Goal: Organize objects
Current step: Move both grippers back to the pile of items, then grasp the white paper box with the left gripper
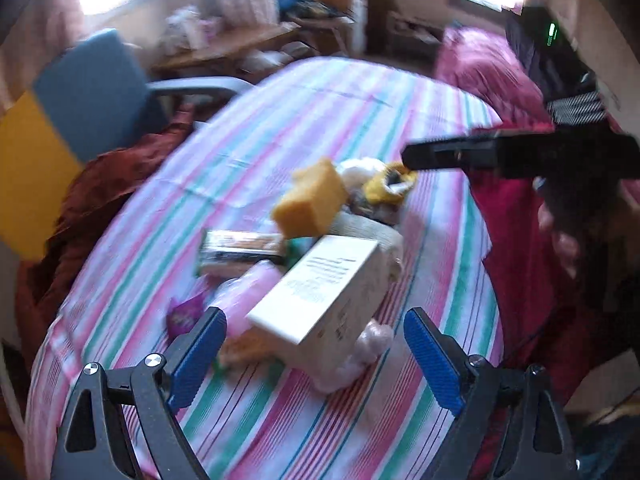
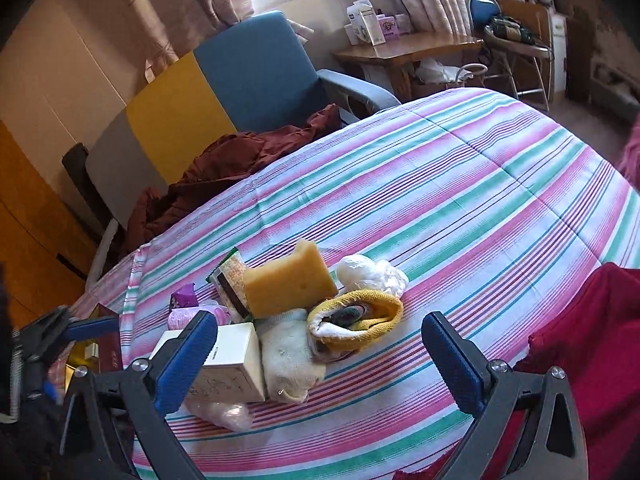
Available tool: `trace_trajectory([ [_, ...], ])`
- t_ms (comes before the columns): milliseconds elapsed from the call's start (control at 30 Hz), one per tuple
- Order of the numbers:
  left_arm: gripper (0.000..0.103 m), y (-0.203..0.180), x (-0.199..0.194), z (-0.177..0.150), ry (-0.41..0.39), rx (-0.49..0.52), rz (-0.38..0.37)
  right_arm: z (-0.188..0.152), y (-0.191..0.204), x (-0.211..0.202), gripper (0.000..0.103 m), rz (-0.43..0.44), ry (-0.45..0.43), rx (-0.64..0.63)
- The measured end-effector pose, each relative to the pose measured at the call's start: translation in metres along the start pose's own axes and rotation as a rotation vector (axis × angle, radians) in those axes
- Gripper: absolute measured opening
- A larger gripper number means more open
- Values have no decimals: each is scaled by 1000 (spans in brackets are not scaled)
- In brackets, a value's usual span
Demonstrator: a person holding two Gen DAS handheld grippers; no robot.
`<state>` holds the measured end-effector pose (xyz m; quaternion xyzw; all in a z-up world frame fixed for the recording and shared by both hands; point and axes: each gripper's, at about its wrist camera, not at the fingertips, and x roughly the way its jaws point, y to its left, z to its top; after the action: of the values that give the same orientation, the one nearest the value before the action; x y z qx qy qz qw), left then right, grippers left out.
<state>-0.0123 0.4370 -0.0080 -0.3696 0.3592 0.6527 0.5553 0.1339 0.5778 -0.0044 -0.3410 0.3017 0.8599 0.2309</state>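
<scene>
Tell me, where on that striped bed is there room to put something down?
The striped bedspread lies bare beyond the yellow sponge, toward the wooden desk, and right toward the red cloth. It is crowded around the white box and socks.

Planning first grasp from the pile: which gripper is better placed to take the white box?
Left, likely. The left gripper is open with the white box centred just ahead of its fingers. The right gripper is also open, but there the box sits off by its left finger.

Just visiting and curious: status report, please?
Left gripper jaws open, empty, over white box. Right gripper open, empty. Clutter heaped on striped bedspread, unsorted. Yellow sponge tops pile.
</scene>
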Motion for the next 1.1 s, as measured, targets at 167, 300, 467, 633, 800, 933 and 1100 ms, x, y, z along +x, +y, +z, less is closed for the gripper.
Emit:
trace_trajectory([
  [167,91,-2,28,15,71,94,-49,2,-4,0,103,10,8,23],
  [300,91,-6,39,24,104,162,-86,3,-6,2,103,22,21,31],
  [467,91,-8,58,33,159,206,-126,3,-5,3,103,27,31,32],
  [633,68,-7,72,27,199,159,-161,3,-10,4,103,21,39,50],
  [800,55,-14,49,11,101,110,-150,3,-10,5,103,20,42,57],
  [933,53,-11,15,-8,-16,11,-134,3,-9,4,103,16,39,51],
  [1100,53,4,-23,-44,-152,-201,-33,1,-6,2,103,19,29,35],
])
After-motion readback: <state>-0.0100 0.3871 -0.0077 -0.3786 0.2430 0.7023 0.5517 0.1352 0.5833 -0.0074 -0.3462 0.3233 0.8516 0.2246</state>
